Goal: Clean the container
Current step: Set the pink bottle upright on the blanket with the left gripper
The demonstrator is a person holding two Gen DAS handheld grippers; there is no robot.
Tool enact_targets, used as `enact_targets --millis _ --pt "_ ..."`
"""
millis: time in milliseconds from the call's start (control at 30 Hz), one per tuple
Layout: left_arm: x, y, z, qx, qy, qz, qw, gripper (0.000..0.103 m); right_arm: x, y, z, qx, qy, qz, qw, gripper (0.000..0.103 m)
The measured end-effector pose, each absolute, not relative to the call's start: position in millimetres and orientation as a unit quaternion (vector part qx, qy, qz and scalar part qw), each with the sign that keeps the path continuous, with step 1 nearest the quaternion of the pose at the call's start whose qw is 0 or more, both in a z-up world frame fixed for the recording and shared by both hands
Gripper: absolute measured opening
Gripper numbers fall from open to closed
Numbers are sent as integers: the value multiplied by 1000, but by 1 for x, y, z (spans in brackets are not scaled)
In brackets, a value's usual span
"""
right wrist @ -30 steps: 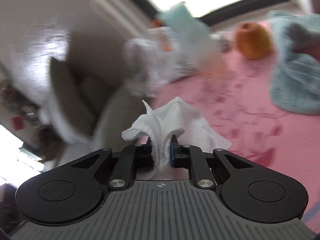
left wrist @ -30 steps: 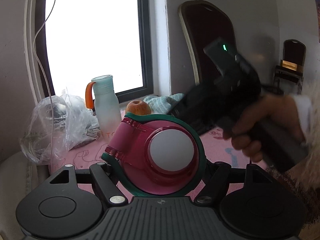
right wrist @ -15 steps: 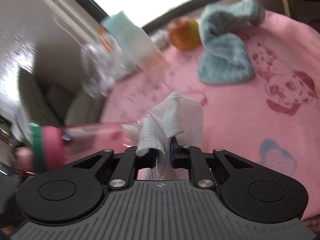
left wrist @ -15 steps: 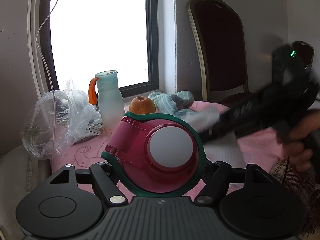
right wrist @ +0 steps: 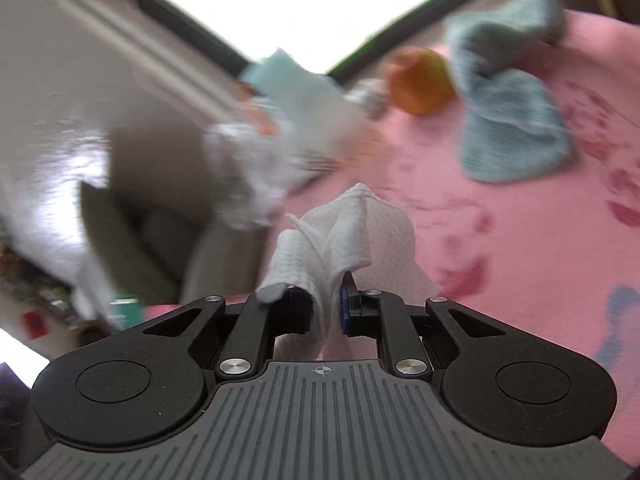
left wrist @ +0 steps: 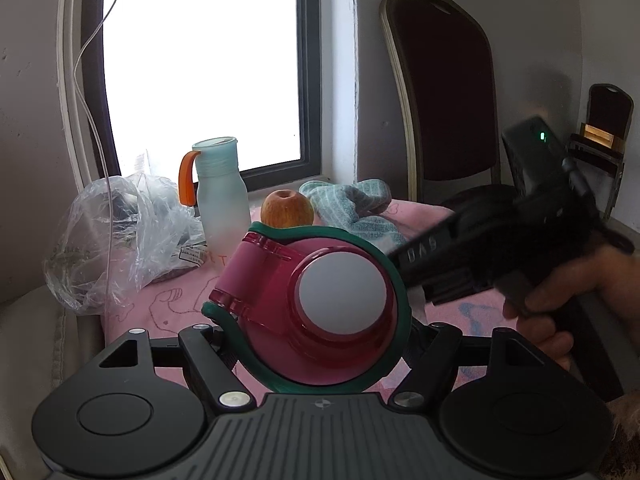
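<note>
I see the pink tablecloth (right wrist: 520,240) filling the right half of my right wrist view, motion-blurred. In my left wrist view, the pink container (left wrist: 320,312) with its green band sits at lower centre, bottom end toward the camera, and my left gripper (left wrist: 320,344) is clamped around its sides. At the right edge of that frame my right gripper (left wrist: 480,256), blurred, reaches in with its tip just beside the container's right rim. In the right wrist view its jaws are pressed together on a crumpled white paper towel (right wrist: 352,232) standing up at centre. Toward the upper left of the left view stand a crinkled plastic bag (left wrist: 116,236) and a frosted bottle (left wrist: 220,196) with an orange handle. Behind the container lie a teal cloth (left wrist: 352,208) and an apple (left wrist: 286,210).
</note>
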State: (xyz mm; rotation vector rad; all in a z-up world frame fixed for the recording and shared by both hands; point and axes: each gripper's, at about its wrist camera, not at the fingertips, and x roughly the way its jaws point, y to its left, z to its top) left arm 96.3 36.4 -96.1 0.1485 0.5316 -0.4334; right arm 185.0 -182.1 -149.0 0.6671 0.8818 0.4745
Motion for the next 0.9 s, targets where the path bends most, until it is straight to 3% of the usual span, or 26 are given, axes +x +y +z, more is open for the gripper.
enact_targets --millis 133,433,633,900 --pt "98 37 -96 73 261 -215 938 71 185 -179 -162 255 456 194 830 17" --pt "106 32 -91 98 268 -234 930 71 152 -175 -132 139 409 173 885 17" --pt "133 21 -83 160 273 -294 902 72 142 -185 -117 129 381 155 902 17" --pt "151 2 -85 144 287 -216 922 77 129 -212 -114 170 366 136 905 17"
